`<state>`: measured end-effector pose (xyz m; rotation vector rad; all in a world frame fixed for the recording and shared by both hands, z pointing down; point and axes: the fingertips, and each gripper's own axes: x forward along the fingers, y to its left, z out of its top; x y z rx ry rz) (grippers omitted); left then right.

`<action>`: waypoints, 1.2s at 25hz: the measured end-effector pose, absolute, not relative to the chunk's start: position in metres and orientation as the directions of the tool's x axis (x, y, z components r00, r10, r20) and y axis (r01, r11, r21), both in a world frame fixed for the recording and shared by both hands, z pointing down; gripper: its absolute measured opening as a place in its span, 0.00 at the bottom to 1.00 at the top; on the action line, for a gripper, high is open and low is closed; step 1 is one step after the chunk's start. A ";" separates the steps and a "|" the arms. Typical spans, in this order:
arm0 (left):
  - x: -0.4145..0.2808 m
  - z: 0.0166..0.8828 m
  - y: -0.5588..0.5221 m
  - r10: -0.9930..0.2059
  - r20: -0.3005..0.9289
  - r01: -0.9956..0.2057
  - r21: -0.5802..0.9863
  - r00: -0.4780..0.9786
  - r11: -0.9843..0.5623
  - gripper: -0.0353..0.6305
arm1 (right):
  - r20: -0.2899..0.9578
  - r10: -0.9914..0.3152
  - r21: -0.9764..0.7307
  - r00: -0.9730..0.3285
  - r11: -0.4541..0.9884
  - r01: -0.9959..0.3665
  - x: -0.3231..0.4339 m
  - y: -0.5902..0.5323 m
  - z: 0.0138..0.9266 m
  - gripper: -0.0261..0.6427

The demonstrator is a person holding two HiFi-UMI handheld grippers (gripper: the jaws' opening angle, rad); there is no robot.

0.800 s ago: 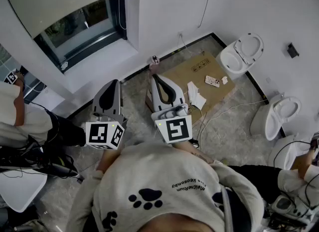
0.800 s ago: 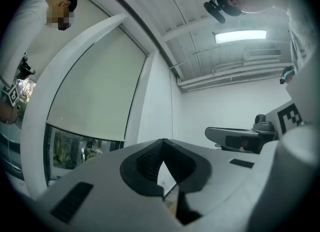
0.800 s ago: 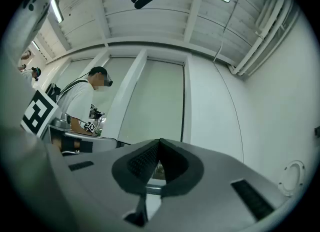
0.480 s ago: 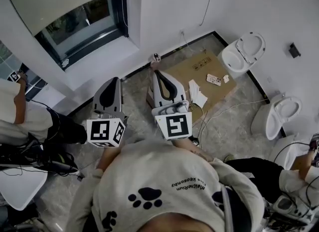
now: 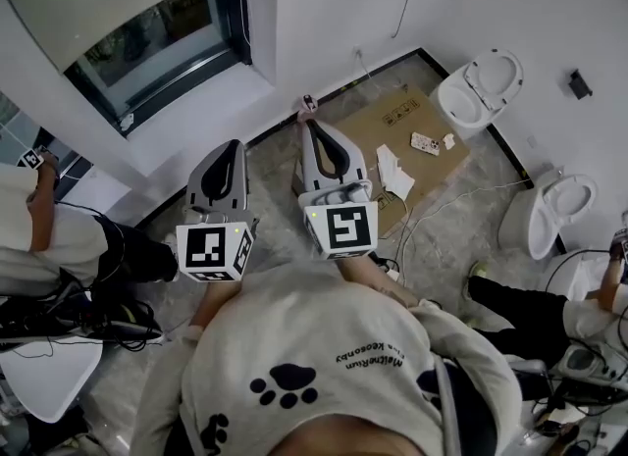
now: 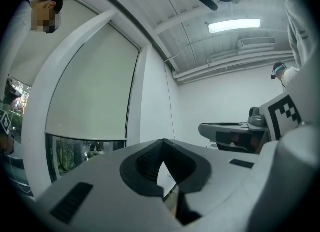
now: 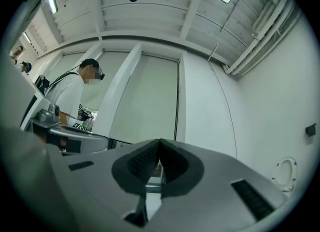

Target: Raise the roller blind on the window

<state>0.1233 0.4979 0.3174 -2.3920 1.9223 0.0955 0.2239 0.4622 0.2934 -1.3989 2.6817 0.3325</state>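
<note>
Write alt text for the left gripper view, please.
The left gripper, jaws shut and empty, points toward a window whose roller blind hangs most of the way down, leaving only a strip of glass bare below.

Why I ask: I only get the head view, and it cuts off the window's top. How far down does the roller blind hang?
Observer: In the left gripper view the roller blind hangs most of the way down. Only a strip of glass below its bottom edge is bare.
Operator: Is either gripper holding anything?
Observer: No. The left gripper and the right gripper each have their jaws together with nothing between them.
</note>
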 end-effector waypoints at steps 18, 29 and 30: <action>0.092 0.328 0.432 -0.967 -0.091 -0.971 0.003 0.239 -0.240 0.06 | -0.161 -0.792 0.156 -0.588 0.568 -0.808 0.179 0.410 0.313 0.05; 0.063 0.317 0.299 -0.971 -0.100 -0.975 0.021 0.216 -0.219 0.06 | -0.157 -0.756 0.167 -0.635 0.613 -0.772 0.142 0.270 0.300 0.05; 0.061 0.317 0.285 -0.971 -0.103 -0.976 0.021 0.213 -0.217 0.06 | -0.158 -0.753 0.172 -0.639 0.616 -0.769 0.140 0.256 0.299 0.05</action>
